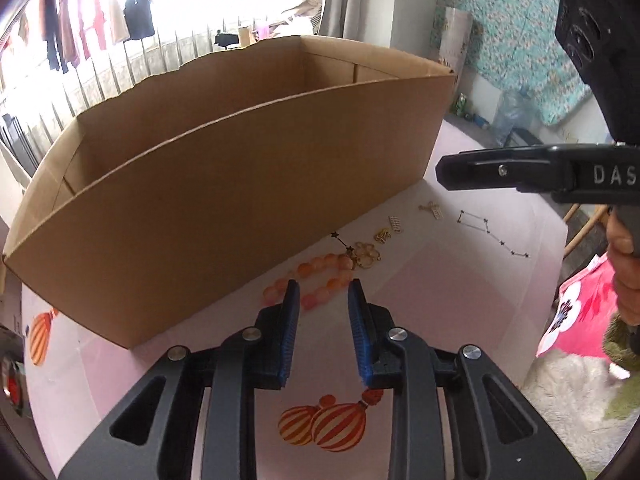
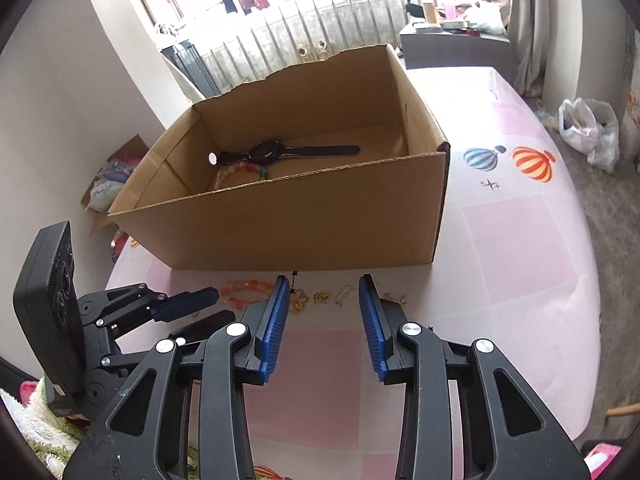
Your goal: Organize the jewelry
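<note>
While both jaws stand apart and empty, the left hand-held gripper [image 1: 323, 290] hovers over the orange bead bracelet [image 1: 320, 276] on the pink worktop [image 2: 520, 240]. Beside it, the right hand-held gripper [image 2: 323, 285] faces small gold charms [image 2: 322, 298] before the open brown cardboard box [image 2: 304, 224], which holds a black wristwatch [image 2: 280, 151].

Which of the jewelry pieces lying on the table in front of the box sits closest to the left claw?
The orange bead bracelet, the only round-beaded piece, lies just ahead of the left claw; the small gold charms and the thin star chain lie farther right.
</note>
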Demonstrator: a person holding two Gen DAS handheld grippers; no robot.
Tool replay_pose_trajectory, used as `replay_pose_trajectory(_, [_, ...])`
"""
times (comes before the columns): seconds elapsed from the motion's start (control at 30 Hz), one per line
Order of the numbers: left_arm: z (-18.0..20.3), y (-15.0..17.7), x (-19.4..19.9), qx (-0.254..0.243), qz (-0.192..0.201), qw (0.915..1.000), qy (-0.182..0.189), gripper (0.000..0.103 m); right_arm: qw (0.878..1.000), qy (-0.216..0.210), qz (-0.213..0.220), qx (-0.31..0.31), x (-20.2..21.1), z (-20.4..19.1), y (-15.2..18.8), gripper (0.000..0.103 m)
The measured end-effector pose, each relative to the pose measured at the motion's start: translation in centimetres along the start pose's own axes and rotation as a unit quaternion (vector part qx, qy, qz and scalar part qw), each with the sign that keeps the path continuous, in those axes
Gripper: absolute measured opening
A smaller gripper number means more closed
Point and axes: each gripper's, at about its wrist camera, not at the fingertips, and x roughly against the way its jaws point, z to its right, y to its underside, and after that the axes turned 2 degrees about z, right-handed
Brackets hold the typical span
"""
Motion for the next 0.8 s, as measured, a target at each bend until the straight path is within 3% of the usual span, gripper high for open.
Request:
replay_pose_trajectory(0.1, [0.1,-0.3,-0.4,0.002,0.015,0.9998,0.01,0.024,1.0,0.005,-0.016,0.017,-0.4,-0.3,0.0,0.034])
replay_pose_trajectory(0.33, [-0.4,-0.5,-2.6,-0.026,-0.033,0.9991,0.007,0.024,1.0,0.005,0.012,0.005,0.5,0.0,0.0,0.034])
replay_pose_trajectory(0.53, [-0.9,-0.3,-2.7,-0.016,-0.027,0.9994,0.013,0.024,1.0,0.016,-0.02,0.015,-0.5,0.4,0.2,0.034])
replay_pose_trajectory(0.57, [-0.9,-0.4,-2.8,-0.018,-0.027,0.9994,0.014,0.023,1.0,0.013,-0.018,0.011,-0.3,0.5,0.2,0.034])
replay_pose_trajectory(0.6, [-0.9,-0.2,-2.7,-0.022,-0.027,0.9992,0.018,0.013,1.0,0.012,-0.01,0.004,-0.1,0.7,0.3,0.034])
replay_pose_trajectory(0.63, [-0.8,0.2,-2.4,-0.025,-0.027,0.9992,0.018,0.01,1.0,0.012,0.001,0.0,0.2,0.8,0.4,0.034])
replay_pose_trajectory(0.8, [-1.0,-0.1,-1.9,-0.028,-0.019,0.9989,0.031,0.009,0.999,0.0,0.009,-0.031,0.4,1.7,1.0,0.034])
